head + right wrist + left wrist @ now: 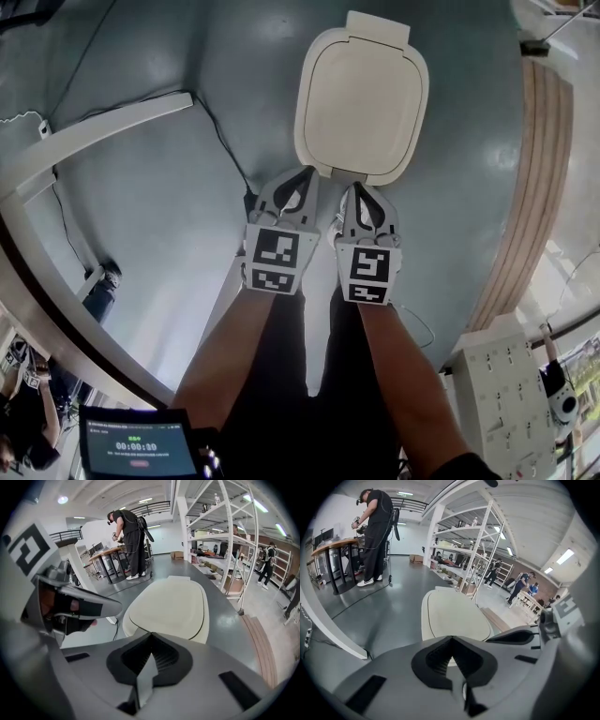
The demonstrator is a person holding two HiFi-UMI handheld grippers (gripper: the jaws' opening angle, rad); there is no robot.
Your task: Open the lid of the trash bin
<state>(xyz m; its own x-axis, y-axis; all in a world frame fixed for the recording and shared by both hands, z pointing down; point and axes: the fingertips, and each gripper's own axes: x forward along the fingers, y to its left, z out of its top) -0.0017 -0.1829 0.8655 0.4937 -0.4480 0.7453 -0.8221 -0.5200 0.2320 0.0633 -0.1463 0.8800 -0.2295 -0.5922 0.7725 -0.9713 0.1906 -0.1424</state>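
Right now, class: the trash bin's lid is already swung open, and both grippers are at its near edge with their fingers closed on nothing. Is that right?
One thing is wrong: the trash bin lid lies shut and flat, as the head view shows. The left gripper and right gripper are indeed at its near edge, fingers closed on nothing.

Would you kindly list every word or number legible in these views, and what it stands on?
"00:00:30": on the black handheld screen at the lower left of the head view.
The smaller print above and below that number is too small to read.
Nothing else in any view is legible.
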